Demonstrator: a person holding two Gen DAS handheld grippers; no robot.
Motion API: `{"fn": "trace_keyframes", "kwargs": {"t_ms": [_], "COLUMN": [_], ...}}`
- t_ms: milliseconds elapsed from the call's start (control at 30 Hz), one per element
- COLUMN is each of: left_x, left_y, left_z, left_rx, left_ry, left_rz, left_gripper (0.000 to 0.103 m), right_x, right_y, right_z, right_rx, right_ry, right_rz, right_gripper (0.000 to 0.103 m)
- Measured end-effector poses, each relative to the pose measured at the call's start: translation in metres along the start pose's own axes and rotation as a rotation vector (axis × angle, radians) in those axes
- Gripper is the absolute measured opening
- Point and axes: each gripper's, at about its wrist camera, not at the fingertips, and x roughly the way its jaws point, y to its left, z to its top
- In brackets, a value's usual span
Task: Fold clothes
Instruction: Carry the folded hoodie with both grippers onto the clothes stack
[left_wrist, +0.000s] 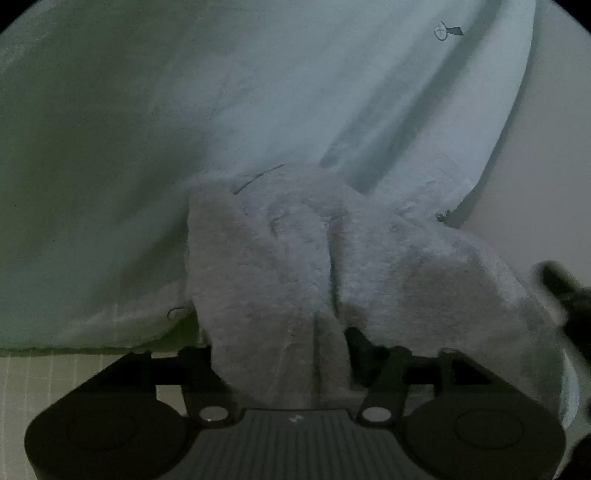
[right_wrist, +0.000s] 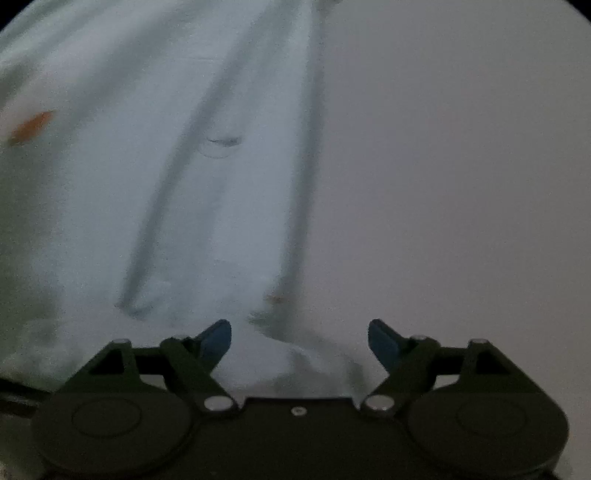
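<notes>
Bunched pale garment (left_wrist: 295, 258) sits pinched in the left tool (left_wrist: 295, 354). Right tool (right_wrist: 300, 338) gapes wide over the garment's edge on the desk (right_wrist: 461, 184).

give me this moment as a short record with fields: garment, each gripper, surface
garment: pale fleecy garment spread out, with small dark printed marks
left gripper: left gripper shut on a bunched fold of the garment, fingers hidden by cloth
right gripper: right gripper open, blue fingertips apart, over the garment's edge, holding nothing
surface: plain light surface beside the garment
other: orange mark on the cloth, blurred
fold state: not yet folded flat
</notes>
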Motion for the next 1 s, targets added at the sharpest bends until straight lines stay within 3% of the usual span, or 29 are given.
{"fn": "trace_keyframes", "kwargs": {"t_ms": [33, 67, 167, 267, 333, 467, 533, 667, 833, 1000], "left_x": [0.005, 0.005, 0.001, -0.014, -0.024, -0.057, -0.080, -0.124, -0.156, -0.189], "left_y": [0.006, 0.014, 0.041, 0.054, 0.051, 0.039, 0.033, 0.025, 0.012, 0.016], "left_z": [0.002, 0.000, -0.008, -0.018, -0.021, -0.028, -0.034, -0.048, -0.068, -0.104], "left_rx": [-0.009, -0.031, -0.103, -0.143, -0.128, -0.003, 0.063, 0.169, 0.265, 0.235], "left_ry": [-0.002, 0.003, 0.027, 0.017, -0.016, -0.082, -0.111, -0.168, -0.189, -0.155], "left_rz": [-0.008, -0.020, -0.081, -0.114, -0.106, -0.049, -0.044, -0.055, -0.074, -0.060], "left_gripper": [0.079, 0.083, 0.088, 0.088, 0.088, 0.088, 0.092, 0.101, 0.103, 0.103], "right_x": [0.022, 0.037, 0.063, 0.064, 0.063, 0.048, 0.039, -0.020, -0.093, -0.159], "right_y": [-0.001, -0.002, 0.003, -0.001, -0.006, -0.016, -0.017, -0.028, -0.021, -0.011], "right_z": [-0.009, -0.022, -0.052, -0.057, -0.057, -0.043, -0.032, -0.027, -0.036, -0.061], "right_rx": [0.046, 0.056, 0.012, 0.020, 0.025, 0.062, 0.103, 0.142, 0.141, 0.120], "right_ry": [0.094, 0.114, 0.127, 0.132, 0.142, 0.159, 0.166, 0.083, 0.108, 0.170], "right_rz": [0.030, 0.027, -0.016, -0.012, 0.000, 0.039, 0.074, 0.061, 0.058, 0.062], "right_gripper": [0.070, 0.072, 0.075, 0.080, 0.083, 0.086, 0.096, 0.103, 0.103, 0.103]}}
